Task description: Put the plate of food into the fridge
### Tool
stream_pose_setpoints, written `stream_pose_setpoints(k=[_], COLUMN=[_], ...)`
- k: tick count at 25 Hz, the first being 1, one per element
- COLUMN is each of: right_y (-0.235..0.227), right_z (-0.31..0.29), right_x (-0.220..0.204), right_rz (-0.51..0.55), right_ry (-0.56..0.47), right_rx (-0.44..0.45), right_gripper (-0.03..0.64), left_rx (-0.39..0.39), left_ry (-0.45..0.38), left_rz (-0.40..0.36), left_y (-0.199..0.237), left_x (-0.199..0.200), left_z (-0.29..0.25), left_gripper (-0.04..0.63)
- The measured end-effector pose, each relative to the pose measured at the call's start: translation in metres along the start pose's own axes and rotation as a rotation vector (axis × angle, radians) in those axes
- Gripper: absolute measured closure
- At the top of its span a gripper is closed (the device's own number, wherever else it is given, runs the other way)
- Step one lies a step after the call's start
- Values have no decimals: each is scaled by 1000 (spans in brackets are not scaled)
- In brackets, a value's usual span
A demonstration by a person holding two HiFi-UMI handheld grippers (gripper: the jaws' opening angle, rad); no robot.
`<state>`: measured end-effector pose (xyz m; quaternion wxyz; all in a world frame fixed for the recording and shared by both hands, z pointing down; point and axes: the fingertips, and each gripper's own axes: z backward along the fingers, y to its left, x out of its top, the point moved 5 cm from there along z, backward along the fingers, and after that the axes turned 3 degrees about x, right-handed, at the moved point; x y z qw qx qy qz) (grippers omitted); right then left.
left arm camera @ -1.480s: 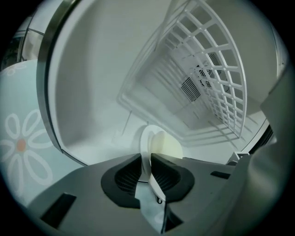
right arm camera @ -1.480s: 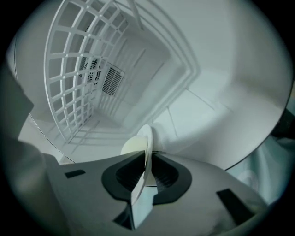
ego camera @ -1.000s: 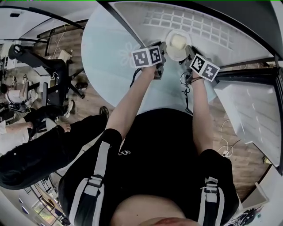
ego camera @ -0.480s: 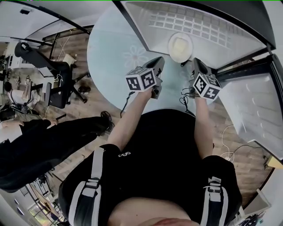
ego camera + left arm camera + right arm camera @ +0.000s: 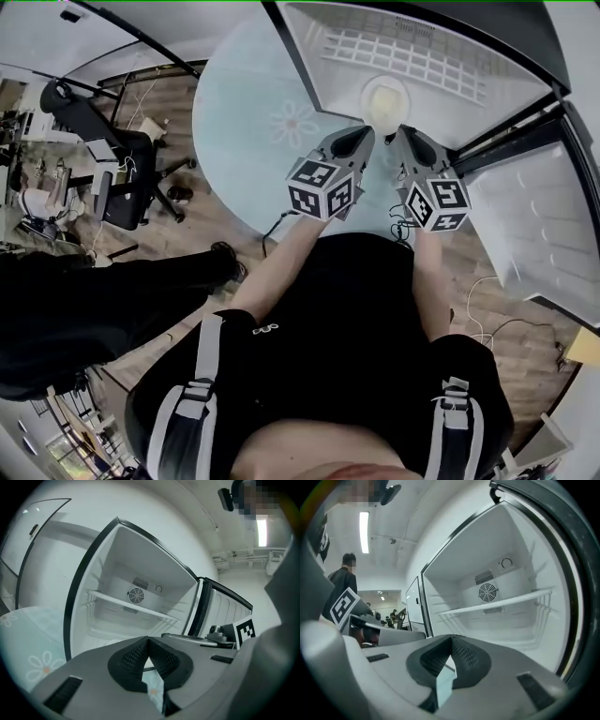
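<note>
The white plate of food [image 5: 384,101] lies on the floor of the open fridge [image 5: 422,52], free of both grippers. My left gripper [image 5: 364,137] and right gripper [image 5: 400,139] hover side by side just in front of the plate and above it, pointing into the fridge. The left gripper [image 5: 148,640] is shut with nothing between its pads. The right gripper [image 5: 451,638] has just been closing and is shut, also empty. Both gripper views look into the bare fridge interior with its wire shelf [image 5: 129,605] and back-wall fan [image 5: 486,592].
The fridge door [image 5: 553,225] stands open at the right. A pale blue round mat with a flower print [image 5: 246,120] lies left of the fridge. An office chair [image 5: 108,178] and a seated person [image 5: 84,309] are at the left. Cables [image 5: 483,319] trail on the wooden floor.
Both grippers have drawn back from the two sides of the plate, risen and rolled. The plate stays on the fridge floor.
</note>
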<state>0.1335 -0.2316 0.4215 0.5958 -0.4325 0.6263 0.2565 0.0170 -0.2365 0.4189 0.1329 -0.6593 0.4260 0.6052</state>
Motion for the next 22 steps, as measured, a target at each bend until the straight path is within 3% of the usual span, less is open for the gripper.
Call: stream_pose_setpoints(k=[5,22], right_y=[10,5], right_z=[3,-2], right_x=[2,-1], right_rz=[61,119], right_ry=[18,35], right_rx=[1,-51], right_gripper=[615,615], left_rx=[17,47], left_ry=[-14,-8], left_rz=[-55,-24], left_y=[-16,-9], left_x=[-6,-2], left_z=[3,-1], left_gripper=[595,595])
